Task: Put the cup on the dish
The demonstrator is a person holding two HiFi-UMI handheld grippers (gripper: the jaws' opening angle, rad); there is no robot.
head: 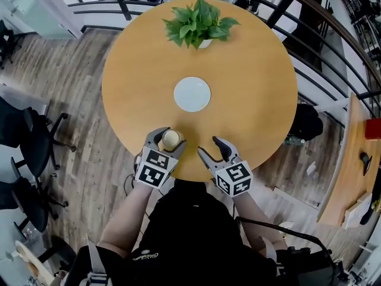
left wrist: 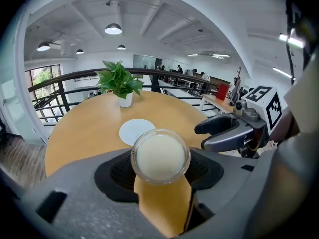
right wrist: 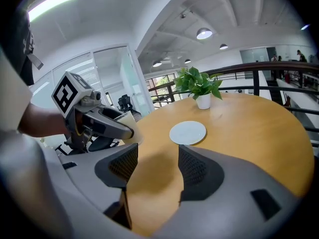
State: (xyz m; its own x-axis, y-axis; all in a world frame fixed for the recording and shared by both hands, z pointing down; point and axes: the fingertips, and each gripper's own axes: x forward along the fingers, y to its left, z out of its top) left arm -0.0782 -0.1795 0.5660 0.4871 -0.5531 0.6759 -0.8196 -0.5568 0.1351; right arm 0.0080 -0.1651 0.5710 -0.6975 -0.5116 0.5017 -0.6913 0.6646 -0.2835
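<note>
The task is at its first stage: the small clear glass cup [left wrist: 160,156] of pale creamy liquid has been taken up but not yet delivered. It sits between the jaws of the left gripper [head: 168,137], over the near edge of the round wooden table [head: 250,76], a little left of centre. In the left gripper view the black ribbed pads [left wrist: 119,172] close in on the cup from both sides and seem to press its wall, so I judge the claw to be pinching the cup, spread wide only because the cup is wide. Whether the cup's base is off the wood I cannot tell.

The flat round white dish [head: 192,94] lies bare in the middle of the table, further out than the cup and slightly to its right, with open wood between them. The leafy green plant in a white pot [head: 199,21] stands at the far side, well clear of that path.

The right gripper [head: 209,146] hovers at the near edge, right of the cup, its jaws spread with only tabletop between them.

Left to do, as I judge it: carry the cup outward, set it upright on the dish, and let go
</note>
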